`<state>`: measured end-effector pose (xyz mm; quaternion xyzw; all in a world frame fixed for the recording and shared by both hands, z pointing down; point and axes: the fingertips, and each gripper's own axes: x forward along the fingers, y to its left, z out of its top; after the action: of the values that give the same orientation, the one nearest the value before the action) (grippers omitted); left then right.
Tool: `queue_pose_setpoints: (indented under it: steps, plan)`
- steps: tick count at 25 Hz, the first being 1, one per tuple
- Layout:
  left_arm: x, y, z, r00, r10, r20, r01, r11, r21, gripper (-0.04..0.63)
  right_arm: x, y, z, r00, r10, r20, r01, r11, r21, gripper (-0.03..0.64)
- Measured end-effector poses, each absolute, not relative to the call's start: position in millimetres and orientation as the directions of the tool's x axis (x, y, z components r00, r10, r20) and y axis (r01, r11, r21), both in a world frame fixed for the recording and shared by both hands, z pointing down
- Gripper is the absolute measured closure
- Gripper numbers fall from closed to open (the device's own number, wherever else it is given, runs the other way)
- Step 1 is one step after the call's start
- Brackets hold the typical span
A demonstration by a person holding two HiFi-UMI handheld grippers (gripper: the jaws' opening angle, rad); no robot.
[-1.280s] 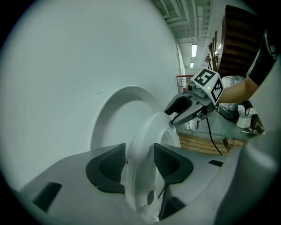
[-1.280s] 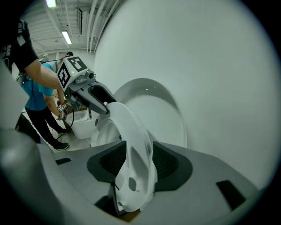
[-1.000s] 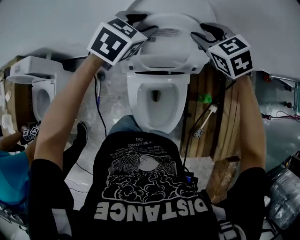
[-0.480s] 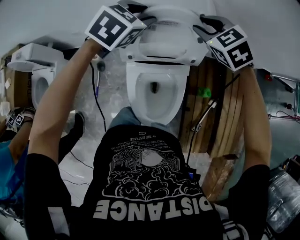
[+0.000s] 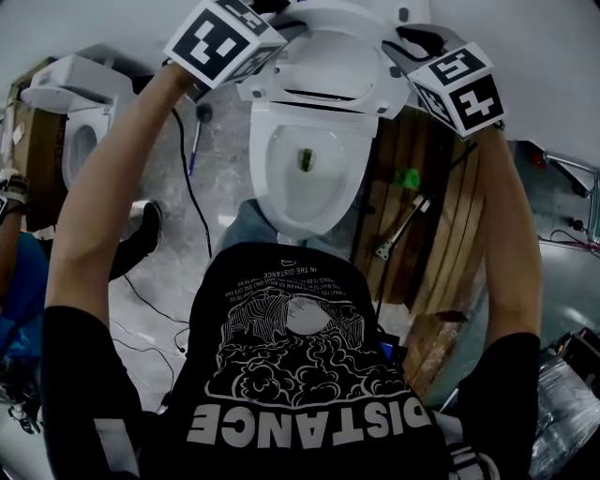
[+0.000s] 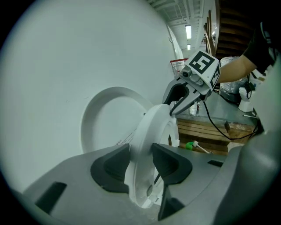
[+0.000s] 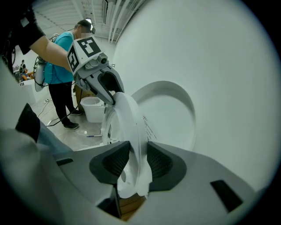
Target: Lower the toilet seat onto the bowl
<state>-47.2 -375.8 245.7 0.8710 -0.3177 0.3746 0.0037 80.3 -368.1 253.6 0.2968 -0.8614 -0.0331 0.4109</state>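
The white toilet seat (image 5: 328, 75) stands raised over the open bowl (image 5: 305, 178), tipped a little off the upright lid (image 6: 109, 118). My left gripper (image 5: 278, 26) is shut on the seat's left rim (image 6: 151, 132), one pad on each face. My right gripper (image 5: 398, 49) holds the right rim (image 7: 125, 118); its jaws are closing, with the ring pressed between the pads. Each gripper view shows the other gripper on the far side of the ring: the right gripper (image 6: 178, 99) and the left gripper (image 7: 109, 90).
A second toilet (image 5: 75, 112) stands at the left. A black cable (image 5: 192, 206) runs over the floor beside the bowl. Wooden pallets (image 5: 441, 244) with a brush (image 5: 398, 230) and a green object (image 5: 406, 176) lie to the right. A person in teal (image 7: 59, 66) stands nearby.
In the head view both grippers and the seat have shifted upward and the seat has tipped slightly forward. More of the bowl shows below it.
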Motion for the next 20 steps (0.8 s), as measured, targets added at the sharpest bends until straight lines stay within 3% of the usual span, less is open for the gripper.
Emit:
queue_pose_setpoints:
  steps: [12, 20]
  plan:
    - [-49, -317, 248, 0.441, -0.599, 0.668, -0.564, -0.764, -0.313, 0.420, 77, -310, 257, -0.507, -0.505, 0.698, -0.405, 0.855, 0.324, 0.485]
    - [-42, -284, 255, 0.463, -0.574, 0.675, -0.535, -0.789, -0.303, 0.421, 78, -283, 260, -0.516, -0.542, 0.663, -0.417, 0.836, 0.358, 0.485]
